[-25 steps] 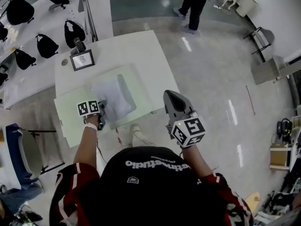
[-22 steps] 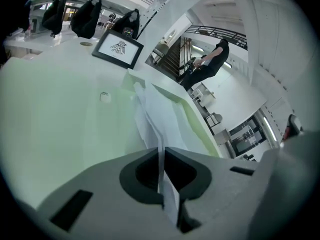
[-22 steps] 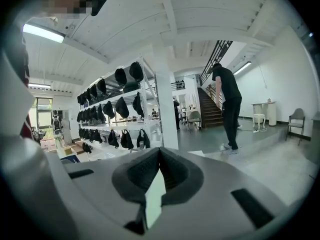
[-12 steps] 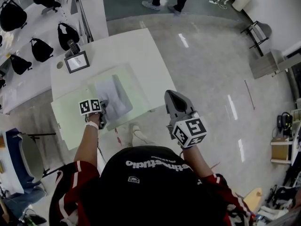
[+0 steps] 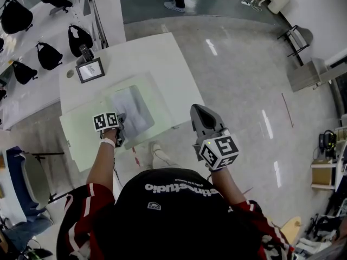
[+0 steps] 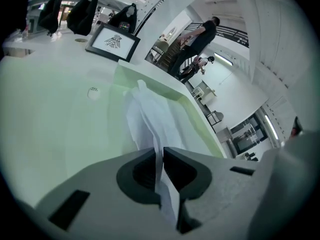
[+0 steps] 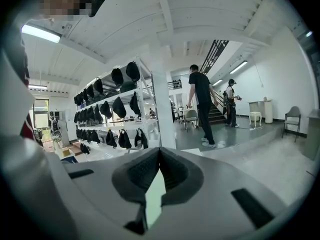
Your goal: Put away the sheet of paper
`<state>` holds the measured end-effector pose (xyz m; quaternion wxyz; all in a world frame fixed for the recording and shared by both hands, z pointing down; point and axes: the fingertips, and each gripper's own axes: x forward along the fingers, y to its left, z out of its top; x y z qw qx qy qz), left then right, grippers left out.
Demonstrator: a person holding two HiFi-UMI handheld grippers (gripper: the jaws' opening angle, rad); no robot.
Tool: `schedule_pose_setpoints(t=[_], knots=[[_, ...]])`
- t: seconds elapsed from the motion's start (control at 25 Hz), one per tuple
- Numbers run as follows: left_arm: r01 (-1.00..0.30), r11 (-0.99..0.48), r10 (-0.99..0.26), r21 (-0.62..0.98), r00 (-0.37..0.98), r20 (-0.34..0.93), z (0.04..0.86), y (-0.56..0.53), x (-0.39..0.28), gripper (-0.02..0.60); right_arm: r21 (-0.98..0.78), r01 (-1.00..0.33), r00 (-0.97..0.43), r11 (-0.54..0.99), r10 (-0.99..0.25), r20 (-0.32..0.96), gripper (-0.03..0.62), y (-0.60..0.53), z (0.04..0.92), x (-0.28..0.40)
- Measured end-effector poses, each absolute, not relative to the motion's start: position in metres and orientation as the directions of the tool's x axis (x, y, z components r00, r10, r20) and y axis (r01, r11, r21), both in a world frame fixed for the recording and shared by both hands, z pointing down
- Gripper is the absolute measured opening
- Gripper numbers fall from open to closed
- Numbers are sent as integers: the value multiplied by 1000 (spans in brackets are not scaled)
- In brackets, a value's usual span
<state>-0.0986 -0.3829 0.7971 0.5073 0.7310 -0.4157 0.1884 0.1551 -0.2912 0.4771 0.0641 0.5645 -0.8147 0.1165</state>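
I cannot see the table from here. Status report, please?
Left gripper shut on paper. Right gripper shut, empty, beside table. Paper wrinkled, lying on green folder. Nothing in the way.

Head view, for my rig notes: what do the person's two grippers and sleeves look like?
Left gripper and right gripper are grey shells tapering to two dark-lined jaws, each carrying a white cube with black square markers. The sleeves are red with a white stripe on a black top; a white band circles the left wrist.
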Motion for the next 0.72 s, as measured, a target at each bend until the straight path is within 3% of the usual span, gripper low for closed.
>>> schedule_pose_setpoints(t=[0.08,0.2,0.44,0.72], knots=[[-826,-167,-433,538,552,713,795,-384,-101,25,-116,-932,-361,343,-902,237,3,-291,477,150],[-848,-207,-460,488,524,717,789,-384,-108,129,-110,-928,-372,356,-898,235,3,-290,475,141],[-875,-223,-531,430,479,699,777,-387,-126,224,-99,-921,-389,376,-891,235,3,-284,470,129],[-862,-228,-584,453,494,645,752,-382,-136,235,-85,-922,-387,378,-894,226,3,-275,463,120]])
